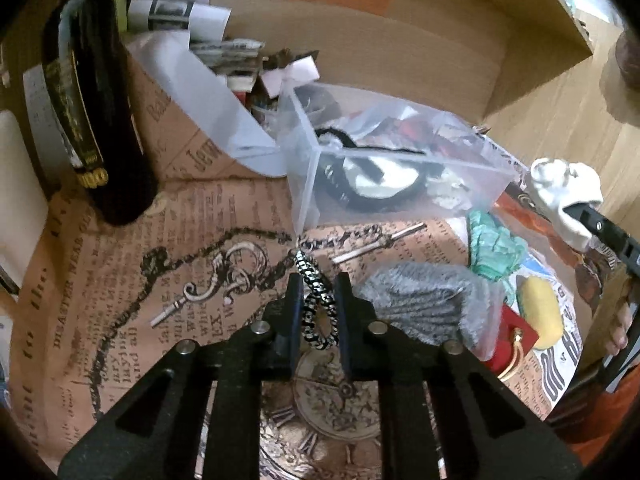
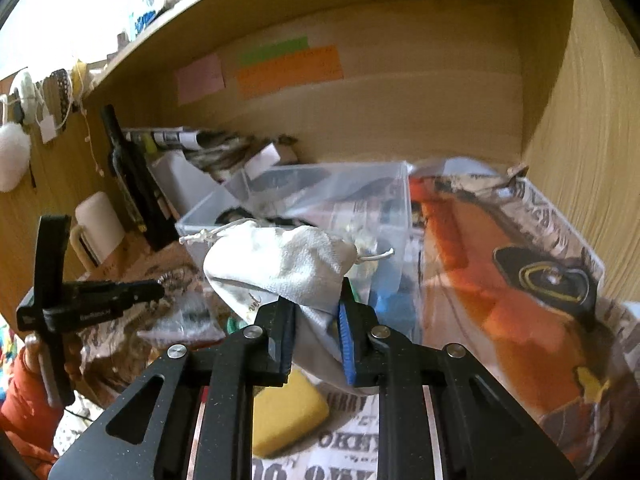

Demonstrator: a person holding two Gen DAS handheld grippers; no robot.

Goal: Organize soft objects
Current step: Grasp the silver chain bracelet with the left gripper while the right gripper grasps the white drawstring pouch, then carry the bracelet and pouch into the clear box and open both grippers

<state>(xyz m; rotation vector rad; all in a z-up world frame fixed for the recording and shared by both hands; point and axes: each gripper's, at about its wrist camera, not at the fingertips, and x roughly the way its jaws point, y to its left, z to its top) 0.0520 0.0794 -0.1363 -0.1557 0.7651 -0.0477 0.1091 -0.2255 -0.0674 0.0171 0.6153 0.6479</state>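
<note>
My left gripper [image 1: 318, 280] is shut on a black-and-white braided hair tie [image 1: 316, 304], just in front of the clear plastic bin [image 1: 400, 168] that holds dark soft items. My right gripper [image 2: 316, 280] is shut on a white drawstring cloth pouch [image 2: 280, 264], held up in front of the same bin [image 2: 304, 200]; it shows at the right of the left wrist view [image 1: 568, 188]. A grey fuzzy item [image 1: 424, 300], a teal cloth [image 1: 496, 248] and a yellow sponge [image 1: 540, 312] lie on the printed paper to the right. The sponge also lies below my right gripper [image 2: 288, 416].
A dark wine bottle [image 1: 92, 112] stands at the left. A paper-covered box [image 1: 192, 120] with rolled papers stands behind it. A white mug [image 2: 100, 228] stands at the left. A wooden shelf wall with sticky notes [image 2: 288, 64] closes the back. A red tag [image 1: 516, 332] lies by the sponge.
</note>
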